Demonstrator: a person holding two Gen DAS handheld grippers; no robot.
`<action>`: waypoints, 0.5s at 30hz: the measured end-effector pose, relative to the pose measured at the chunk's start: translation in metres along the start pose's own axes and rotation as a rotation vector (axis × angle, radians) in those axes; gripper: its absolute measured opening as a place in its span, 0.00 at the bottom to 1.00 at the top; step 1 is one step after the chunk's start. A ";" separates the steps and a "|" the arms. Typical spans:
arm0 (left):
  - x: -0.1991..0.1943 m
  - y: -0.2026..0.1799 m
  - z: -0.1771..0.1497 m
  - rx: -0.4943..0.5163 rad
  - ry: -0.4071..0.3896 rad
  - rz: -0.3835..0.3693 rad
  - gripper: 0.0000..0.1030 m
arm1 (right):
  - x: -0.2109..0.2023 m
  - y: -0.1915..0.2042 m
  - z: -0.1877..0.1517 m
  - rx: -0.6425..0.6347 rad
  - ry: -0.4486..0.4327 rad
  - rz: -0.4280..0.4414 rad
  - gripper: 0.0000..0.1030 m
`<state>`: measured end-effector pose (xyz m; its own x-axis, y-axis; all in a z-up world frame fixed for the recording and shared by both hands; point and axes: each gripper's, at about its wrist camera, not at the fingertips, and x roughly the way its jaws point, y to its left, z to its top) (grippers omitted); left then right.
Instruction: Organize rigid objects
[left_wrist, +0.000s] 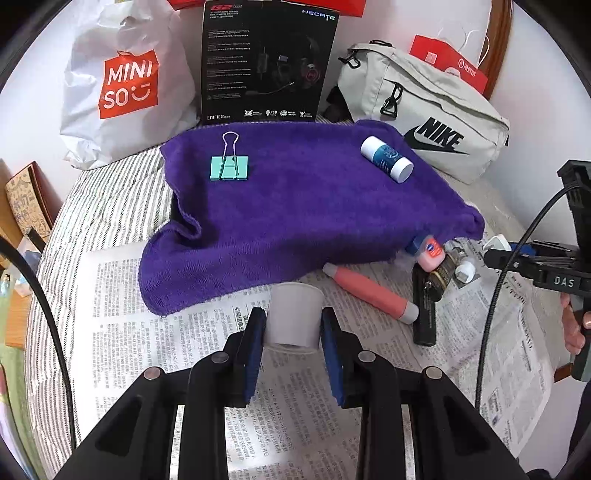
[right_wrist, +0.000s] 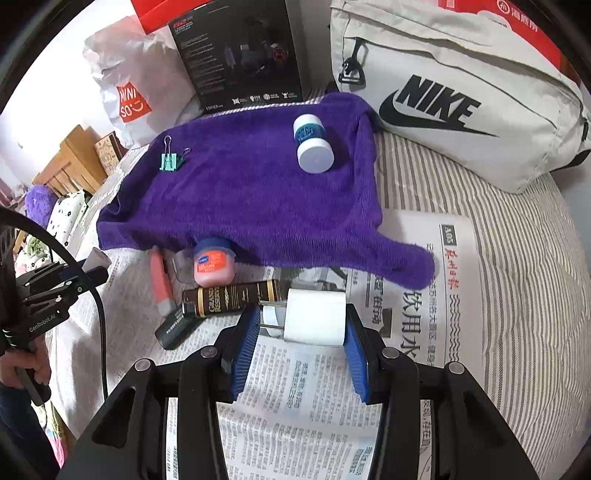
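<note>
Between L fingers (left_wrist: 255, 332): paper cup (left_wrist: 293, 317); btwn R fingers (right_wrist: 248, 332): charger (right_wrist: 316, 317).

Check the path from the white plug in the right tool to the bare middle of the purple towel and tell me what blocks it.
A cluster lies across the direct line: the brown tube just ahead of the white plug, and the pink jar at the purple towel's near edge. The right tool would likely need to lift over them. The towel's middle looks bare.
</note>
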<state>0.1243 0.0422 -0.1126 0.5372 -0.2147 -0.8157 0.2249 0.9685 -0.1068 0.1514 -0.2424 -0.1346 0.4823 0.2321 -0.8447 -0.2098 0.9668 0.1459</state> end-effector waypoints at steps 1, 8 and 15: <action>-0.002 0.000 0.002 -0.002 -0.007 0.003 0.28 | 0.000 0.000 0.001 -0.003 -0.001 -0.001 0.43; -0.013 0.002 0.016 -0.012 -0.043 0.004 0.28 | -0.001 0.002 0.011 -0.020 -0.013 -0.008 0.43; -0.016 0.004 0.028 -0.006 -0.058 0.002 0.28 | -0.002 0.004 0.022 -0.029 -0.024 -0.004 0.43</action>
<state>0.1400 0.0458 -0.0842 0.5837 -0.2200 -0.7816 0.2192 0.9696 -0.1092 0.1687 -0.2366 -0.1212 0.5035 0.2315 -0.8324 -0.2328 0.9642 0.1273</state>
